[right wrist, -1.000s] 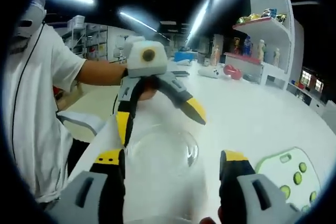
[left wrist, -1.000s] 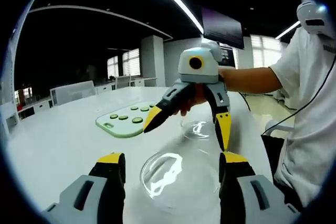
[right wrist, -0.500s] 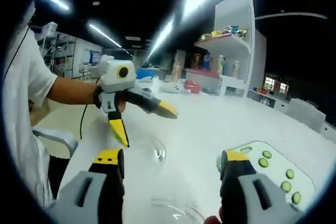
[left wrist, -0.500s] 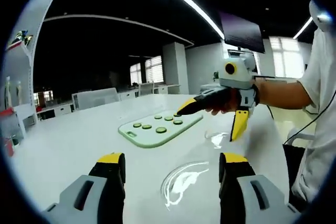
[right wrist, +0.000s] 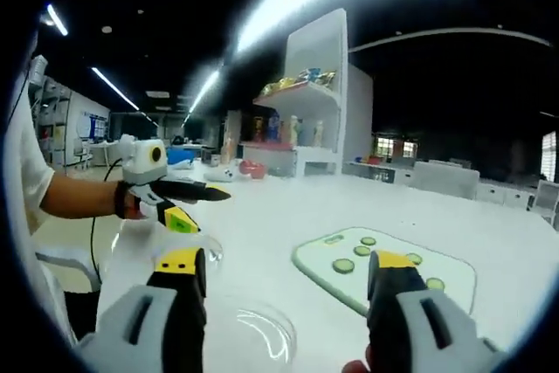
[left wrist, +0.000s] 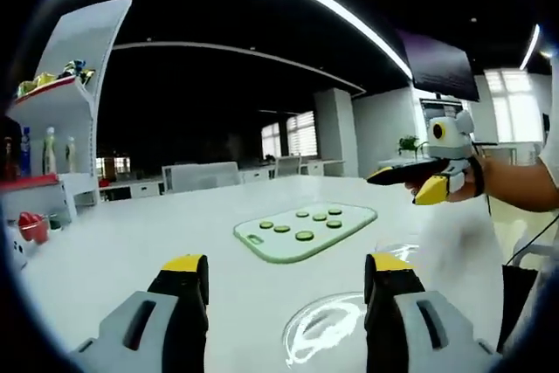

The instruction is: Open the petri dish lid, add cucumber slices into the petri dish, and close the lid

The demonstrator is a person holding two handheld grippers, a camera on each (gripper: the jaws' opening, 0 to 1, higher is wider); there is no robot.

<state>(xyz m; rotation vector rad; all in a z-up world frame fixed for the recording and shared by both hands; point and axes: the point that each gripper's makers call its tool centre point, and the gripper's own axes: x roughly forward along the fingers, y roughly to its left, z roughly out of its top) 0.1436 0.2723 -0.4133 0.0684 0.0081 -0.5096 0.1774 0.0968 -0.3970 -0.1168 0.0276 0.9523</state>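
Clear glass petri dish (left wrist: pixel 327 338) lies flat on the white bench (left wrist: pixel 131 251), low in left gripper view, betw. the left tool (left wrist: pixel 284 281) tips & just ahead of them; near edge runs under the right-hand jaw. In right gripper view a clear round glass piece (right wrist: pixel 258 334) sits betw. the right tool (right wrist: pixel 284 272) jaws, a 2nd glassy rim (right wrist: pixel 210 255) just beyond, by the left-hand jaw. Which is lid & which is base: can't tell.

Pale green cutting board w/ rounded corners (left wrist: pixel 306 231) lies further out on bench, apart from the dish. Dark green cucumber slices (left wrist: pixel 304 235) spread over it in two loose rows, not touching each other. Same board in right gripper view (right wrist: pixel 389 272), partly behind the right-hand jaw, slices (right wrist: pixel 343 265) on top.

Left tool: jaws wide apart, nothing betw. them. Right tool: jaws wide apart, nothing gripped. Right tool also seen in left gripper view (left wrist: pixel 417 183), up off the bench at far right, tips spread, person's forearm behind. Left tool in right gripper view (right wrist: pixel 194 207), raised at left, tips spread.

Open bench all round board & dish. White shelf unit w/ bottles & coloured items (right wrist: pixel 310 120) stands past far bench edge. Red objects (left wrist: pixel 33 226) near bench's left edge.
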